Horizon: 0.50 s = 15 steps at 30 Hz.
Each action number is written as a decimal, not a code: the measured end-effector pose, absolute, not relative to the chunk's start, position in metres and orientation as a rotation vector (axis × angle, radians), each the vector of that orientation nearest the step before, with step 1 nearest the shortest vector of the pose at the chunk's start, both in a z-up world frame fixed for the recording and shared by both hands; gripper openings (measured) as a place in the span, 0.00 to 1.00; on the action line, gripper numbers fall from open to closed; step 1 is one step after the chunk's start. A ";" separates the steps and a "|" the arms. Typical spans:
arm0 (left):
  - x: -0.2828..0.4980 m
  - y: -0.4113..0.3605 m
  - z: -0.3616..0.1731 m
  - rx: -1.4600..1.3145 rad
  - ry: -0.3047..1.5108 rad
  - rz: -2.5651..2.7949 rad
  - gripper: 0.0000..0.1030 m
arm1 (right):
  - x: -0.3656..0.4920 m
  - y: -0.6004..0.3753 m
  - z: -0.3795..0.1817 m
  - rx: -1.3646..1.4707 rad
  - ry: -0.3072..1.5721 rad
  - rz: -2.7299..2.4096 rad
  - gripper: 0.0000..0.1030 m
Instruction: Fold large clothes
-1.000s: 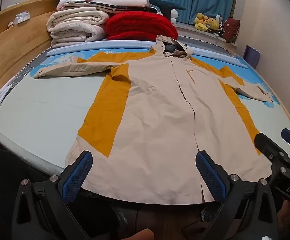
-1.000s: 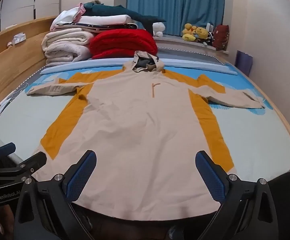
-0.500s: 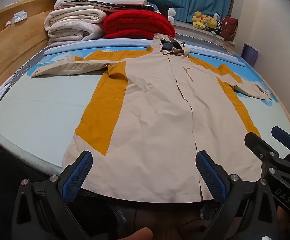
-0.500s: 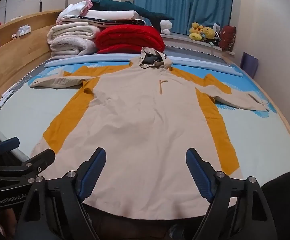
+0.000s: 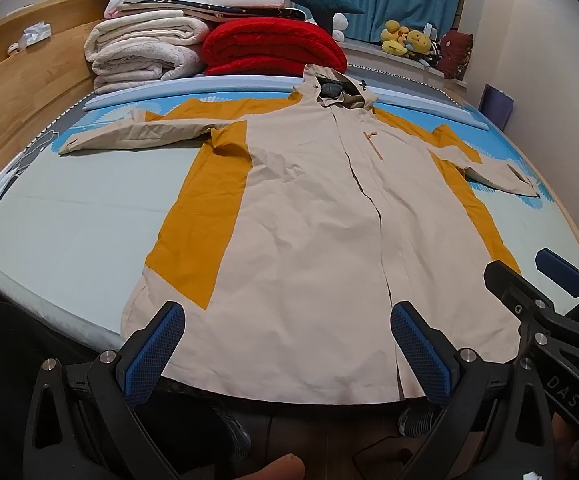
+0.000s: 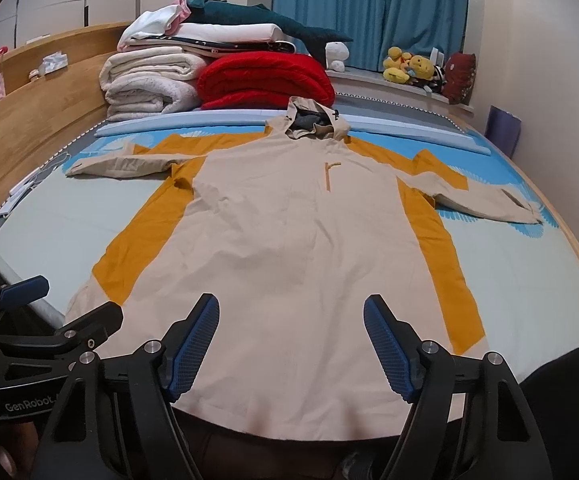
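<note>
Left gripper (image 5: 287,350) hanging wide, gripping nothing; "DAS" showing on right gripper body at 4 o'clock. Right gripper (image 6: 291,346) hanging part-open, gripping nothing; "GenRobot" showing at 8 o'clock. Beige-and-mustard hooded jacket (image 6: 289,248) lying flat on bed (image 6: 69,224), sleeves spreading out, hem at 6 o'clock.

The jacket (image 6: 289,248) lies flat on the bed (image 6: 529,280), hood at the far end; folded blankets (image 6: 225,80) are stacked behind it.
</note>
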<state>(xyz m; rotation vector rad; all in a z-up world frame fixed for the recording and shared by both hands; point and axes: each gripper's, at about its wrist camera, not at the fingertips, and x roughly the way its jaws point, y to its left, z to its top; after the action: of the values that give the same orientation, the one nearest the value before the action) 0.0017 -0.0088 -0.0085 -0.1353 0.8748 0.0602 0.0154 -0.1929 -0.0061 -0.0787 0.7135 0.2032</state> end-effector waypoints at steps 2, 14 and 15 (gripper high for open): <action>0.001 -0.010 -0.009 -0.137 0.875 0.062 0.99 | 0.015 -0.193 -0.007 -0.079 0.714 0.203 0.73; 0.002 -0.016 -0.012 -0.135 0.877 0.062 0.99 | 0.016 -0.193 -0.009 -0.071 0.718 0.206 0.73; 0.002 -0.017 -0.012 -0.134 0.875 0.062 0.99 | 0.015 -0.192 -0.009 -0.070 0.716 0.206 0.73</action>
<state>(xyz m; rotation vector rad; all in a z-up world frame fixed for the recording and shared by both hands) 0.0015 -0.0167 -0.0124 -0.1343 0.8748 0.0616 0.0155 -0.1924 -0.0087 -0.0696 0.7164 0.2063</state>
